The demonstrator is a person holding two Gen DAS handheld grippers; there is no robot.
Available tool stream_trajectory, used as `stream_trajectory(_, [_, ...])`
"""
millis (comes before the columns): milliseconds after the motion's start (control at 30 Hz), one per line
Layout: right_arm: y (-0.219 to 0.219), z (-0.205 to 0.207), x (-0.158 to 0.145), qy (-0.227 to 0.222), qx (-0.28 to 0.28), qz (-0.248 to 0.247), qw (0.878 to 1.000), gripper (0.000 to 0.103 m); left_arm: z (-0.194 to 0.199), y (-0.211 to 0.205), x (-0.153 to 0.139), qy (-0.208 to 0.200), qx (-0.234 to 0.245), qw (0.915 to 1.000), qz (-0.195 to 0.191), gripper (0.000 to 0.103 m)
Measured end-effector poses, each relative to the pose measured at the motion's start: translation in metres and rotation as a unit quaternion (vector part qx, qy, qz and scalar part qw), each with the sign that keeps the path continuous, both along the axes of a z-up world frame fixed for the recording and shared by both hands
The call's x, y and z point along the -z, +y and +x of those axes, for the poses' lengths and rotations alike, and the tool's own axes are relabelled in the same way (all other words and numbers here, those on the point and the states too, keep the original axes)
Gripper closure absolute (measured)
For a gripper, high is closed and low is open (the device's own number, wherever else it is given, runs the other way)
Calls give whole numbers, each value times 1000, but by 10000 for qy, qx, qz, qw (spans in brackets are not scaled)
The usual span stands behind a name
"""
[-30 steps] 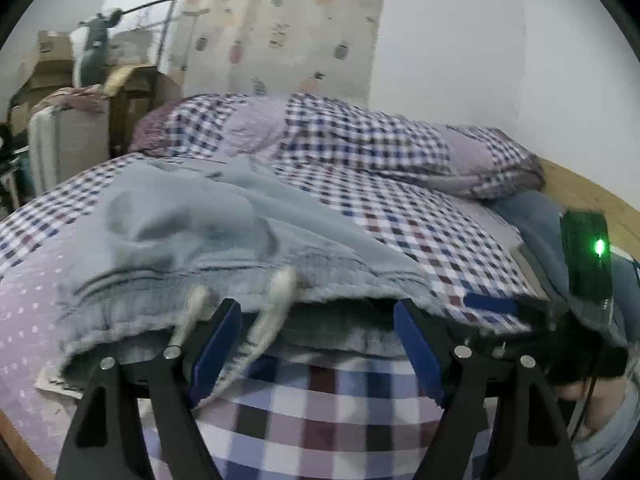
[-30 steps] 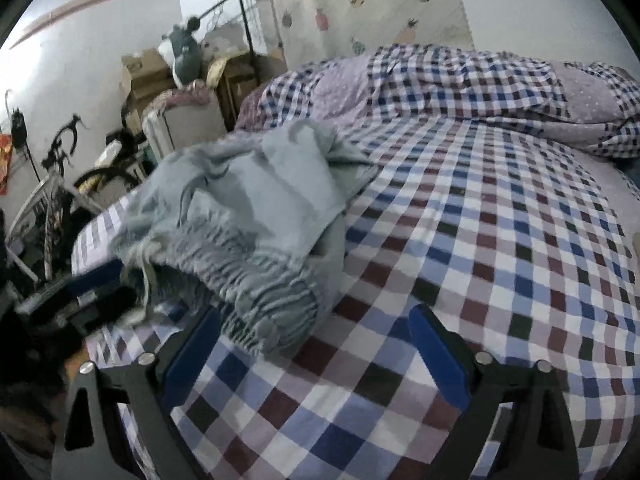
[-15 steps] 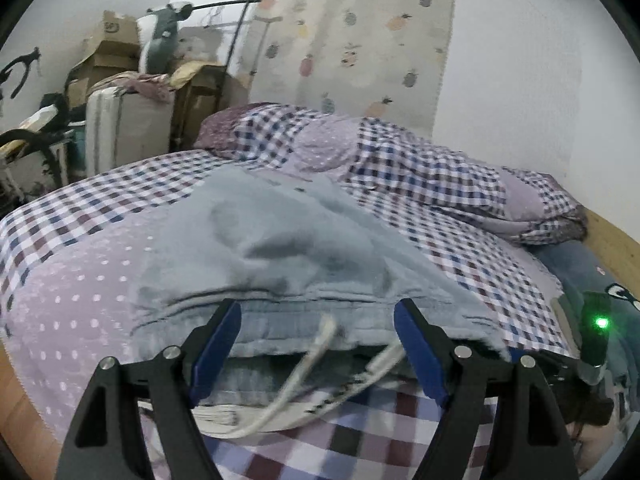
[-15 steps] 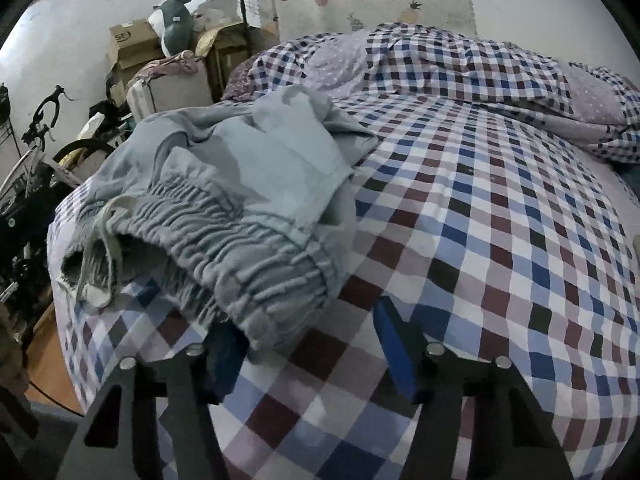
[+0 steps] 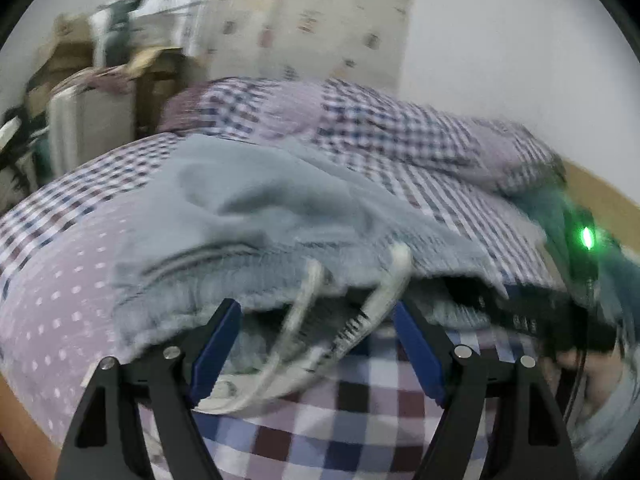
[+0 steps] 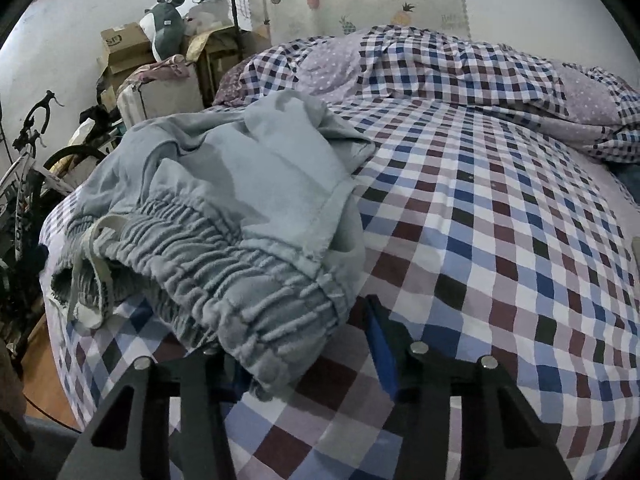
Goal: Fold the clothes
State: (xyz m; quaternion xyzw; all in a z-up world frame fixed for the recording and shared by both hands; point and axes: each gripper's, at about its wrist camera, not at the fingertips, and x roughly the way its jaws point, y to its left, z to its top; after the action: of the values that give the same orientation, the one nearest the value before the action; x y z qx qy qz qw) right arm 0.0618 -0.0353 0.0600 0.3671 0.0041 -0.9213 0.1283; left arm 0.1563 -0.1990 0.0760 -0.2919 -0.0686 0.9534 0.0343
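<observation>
Grey sweatpants [image 6: 248, 168] lie bunched on the checked bed sheet [image 6: 500, 248], their elastic waistband [image 6: 256, 288] nearest the camera. White drawstrings [image 5: 384, 284] hang from the waistband. My left gripper [image 5: 316, 340] is open, just short of the waistband's middle, with the drawstrings dangling between its blue fingers [image 5: 216, 340]. My right gripper [image 6: 304, 344] is half closed around the waistband's right corner. One blue finger [image 6: 378, 332] shows beside the cloth and the other is hidden under it. I cannot see the cloth being pinched. The left wrist view is blurred.
A rumpled checked duvet [image 6: 460, 64] lies at the head of the bed. Boxes [image 6: 124, 48], a suitcase [image 6: 160, 96] and a bicycle [image 6: 24, 168] crowd the floor on the left. The right gripper's body with a green light [image 5: 586, 236] sits at the right.
My right gripper has moved in onto the waistband corner and its jaws have narrowed steadily. The left gripper has stayed open while its view swung and the drawstrings shifted.
</observation>
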Motion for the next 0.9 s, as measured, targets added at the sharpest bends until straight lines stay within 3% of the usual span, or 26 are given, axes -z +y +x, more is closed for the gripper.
stream_trajectory(333, [-1,-3,0,5,-12,-14,10000,51,-25,33,25,-273,173,9969,-719,21])
stream_trajectory(433, [0,-3,0,-2,-15,-21,10000,51,-32,36,33,-408,91,9959,-808,27])
stream_trajectory(467, [0,-3,0,-4,-16,-23,10000,51,-34,35,36,-480,77,9954,-824,40])
stream_trajectory(500, [0,-3,0,-7,-17,-26,10000,51,-36,35,38,-552,63,9949,-841,60])
stream_trajectory(567, [0,-3,0,-11,-19,-31,10000,51,-39,35,43,-674,62,9942,-835,80])
stream_trajectory(700, [1,-3,1,-20,-24,-41,10000,51,-40,33,46,-798,180,9944,-671,97])
stream_trajectory(900, [3,-1,0,1,0,-52,10000,51,-17,28,7,-75,785,9968,136,98])
